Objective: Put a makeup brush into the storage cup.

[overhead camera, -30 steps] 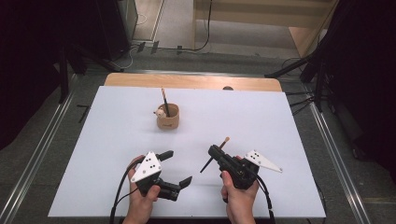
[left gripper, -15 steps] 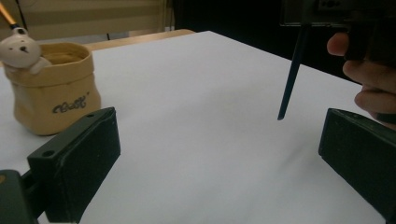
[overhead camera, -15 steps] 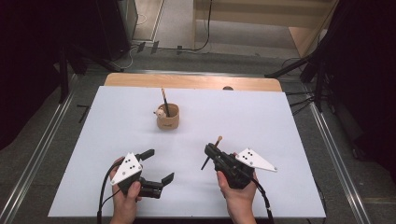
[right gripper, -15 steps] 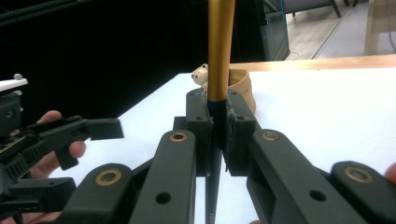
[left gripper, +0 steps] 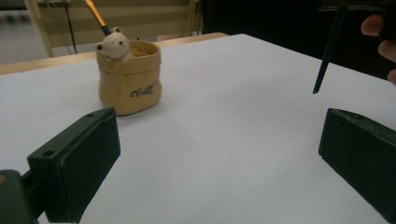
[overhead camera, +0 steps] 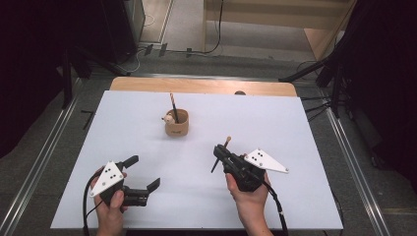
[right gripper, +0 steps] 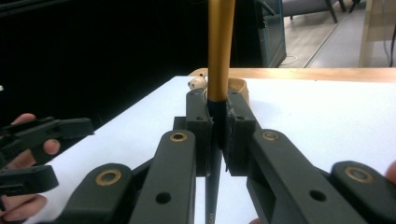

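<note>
Clamping a pencil (right gripper: 219,56) upright, the right gripper (right gripper: 215,126) hangs near the cup (overhead camera: 177,123).

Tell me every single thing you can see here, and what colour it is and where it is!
table: one, white top with a wooden far edge, in the middle.
pot: one, tan with a small bear on its rim, far middle of the table.
pencil in the pot: one, orange and dark, leaning.
held pencil: one, gold and dark, clamped in the right hand-held gripper.
left hand-held gripper: one, black, jaws open, near left.
hands: two, at the near edge.
</note>
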`<action>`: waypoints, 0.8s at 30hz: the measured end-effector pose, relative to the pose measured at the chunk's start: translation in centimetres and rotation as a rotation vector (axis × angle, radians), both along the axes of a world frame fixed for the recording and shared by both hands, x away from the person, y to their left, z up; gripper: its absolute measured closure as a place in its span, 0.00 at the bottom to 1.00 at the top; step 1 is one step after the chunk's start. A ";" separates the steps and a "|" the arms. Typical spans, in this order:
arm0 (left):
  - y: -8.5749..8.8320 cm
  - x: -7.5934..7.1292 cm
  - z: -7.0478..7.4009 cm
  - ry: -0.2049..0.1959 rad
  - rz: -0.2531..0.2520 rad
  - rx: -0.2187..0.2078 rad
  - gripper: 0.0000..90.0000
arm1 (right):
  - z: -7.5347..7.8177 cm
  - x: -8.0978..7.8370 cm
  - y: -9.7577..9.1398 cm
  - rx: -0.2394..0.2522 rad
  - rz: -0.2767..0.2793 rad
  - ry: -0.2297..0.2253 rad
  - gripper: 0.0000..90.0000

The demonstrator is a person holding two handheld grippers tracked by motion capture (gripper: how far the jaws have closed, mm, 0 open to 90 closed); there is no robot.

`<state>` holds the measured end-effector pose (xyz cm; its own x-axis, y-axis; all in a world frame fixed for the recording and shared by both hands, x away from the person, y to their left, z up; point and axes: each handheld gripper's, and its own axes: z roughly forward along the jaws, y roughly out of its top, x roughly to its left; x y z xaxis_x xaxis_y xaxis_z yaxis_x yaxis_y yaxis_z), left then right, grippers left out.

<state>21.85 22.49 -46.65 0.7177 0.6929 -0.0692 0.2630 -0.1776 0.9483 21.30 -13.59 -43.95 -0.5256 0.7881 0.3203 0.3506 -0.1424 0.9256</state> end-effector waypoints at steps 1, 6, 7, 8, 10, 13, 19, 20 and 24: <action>0.3 0.0 -0.1 0.000 0.006 -0.002 0.00 | 0.0 0.1 0.0 -0.007 -0.001 -0.002 0.94; 2.1 -0.1 -0.1 -0.003 0.043 -0.003 0.00 | 0.2 0.5 0.1 -0.018 -0.012 -0.013 0.94; 2.5 -0.1 -0.2 -0.005 0.050 -0.004 0.00 | 0.2 0.6 0.1 -0.020 -0.013 -0.014 0.94; 2.8 -0.1 -0.2 -0.003 0.055 -0.006 0.00 | 0.2 0.7 0.2 -0.021 -0.014 -0.015 0.94; 3.4 -0.2 -0.3 -0.005 0.065 -0.011 0.00 | 0.2 0.9 0.2 -0.028 -0.016 -0.019 0.94; 4.1 -0.2 -0.4 -0.008 0.070 -0.012 0.00 | 0.2 1.0 0.3 -0.038 -0.015 -0.030 0.94; 5.1 -0.3 -0.6 -0.020 0.070 -0.012 0.00 | 0.1 1.7 0.5 -0.034 -0.004 -0.048 0.94; 5.3 -0.3 -0.7 -0.023 0.066 -0.006 0.00 | 0.2 1.9 0.5 -0.036 -0.001 -0.052 0.94; 6.0 -0.3 -0.9 -0.020 0.063 -0.019 0.00 | 0.7 2.5 0.7 -0.040 -0.007 -0.074 0.94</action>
